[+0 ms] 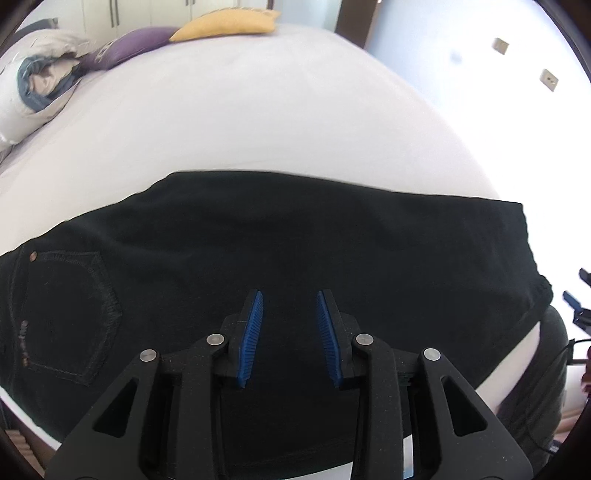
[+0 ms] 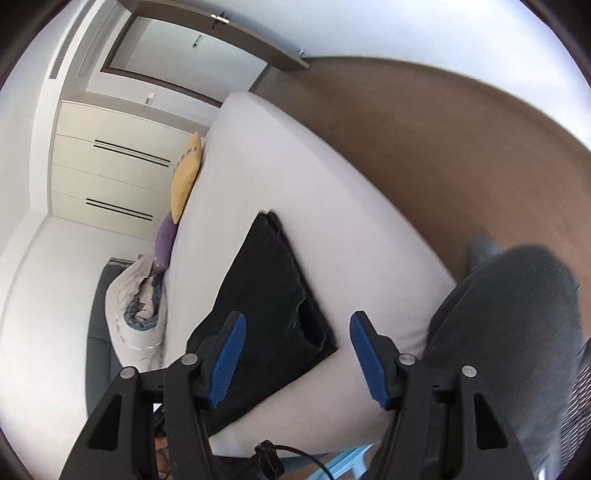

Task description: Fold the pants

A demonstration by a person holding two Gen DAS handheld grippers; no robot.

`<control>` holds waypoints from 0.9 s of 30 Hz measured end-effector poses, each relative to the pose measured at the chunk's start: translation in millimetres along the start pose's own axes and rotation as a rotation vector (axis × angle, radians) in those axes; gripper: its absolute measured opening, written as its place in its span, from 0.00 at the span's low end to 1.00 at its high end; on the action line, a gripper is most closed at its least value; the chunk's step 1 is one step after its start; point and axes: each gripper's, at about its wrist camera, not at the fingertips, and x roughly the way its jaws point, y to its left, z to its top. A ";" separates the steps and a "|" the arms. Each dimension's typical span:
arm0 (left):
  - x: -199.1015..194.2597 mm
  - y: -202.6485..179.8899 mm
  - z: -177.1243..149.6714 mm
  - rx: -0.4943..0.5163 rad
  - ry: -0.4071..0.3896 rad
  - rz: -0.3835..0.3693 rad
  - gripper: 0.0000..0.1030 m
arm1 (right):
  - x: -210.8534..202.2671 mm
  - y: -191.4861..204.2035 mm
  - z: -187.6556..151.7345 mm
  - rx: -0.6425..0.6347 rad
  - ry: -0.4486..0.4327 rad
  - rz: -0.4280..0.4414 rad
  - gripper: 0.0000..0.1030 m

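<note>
Black pants (image 1: 295, 240) lie flat on the white bed (image 1: 258, 110), folded lengthwise, with a back pocket (image 1: 70, 314) at the left and the leg hem at the right. My left gripper (image 1: 290, 299) is open and empty, just above the middle of the pants. In the right wrist view the pants (image 2: 266, 288) show as a dark folded slab near the bed's edge. My right gripper (image 2: 297, 321) is open and empty, held off the bed's corner above the hem end. Part of it shows at the right edge of the left wrist view (image 1: 576, 299).
A yellow cushion (image 1: 225, 24), a purple cushion (image 1: 125, 48) and a rolled duvet (image 1: 33, 85) lie at the bed's far end. White wardrobes (image 2: 110, 173) stand behind. The person's grey-trousered leg (image 2: 509, 332) is beside the bed, over a brown floor (image 2: 443, 147).
</note>
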 end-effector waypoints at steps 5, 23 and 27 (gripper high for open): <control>15.6 -20.2 6.5 -0.046 -0.008 -0.065 0.55 | 41.0 -11.1 -35.7 0.113 0.094 -0.049 0.61; 46.2 -49.1 -18.7 -0.083 0.083 -0.133 0.56 | 55.1 -26.3 -31.6 0.231 -0.117 0.179 0.65; 60.5 -75.5 -16.9 -0.018 0.094 -0.101 0.56 | 60.4 -17.9 -25.2 0.190 -0.119 0.158 0.49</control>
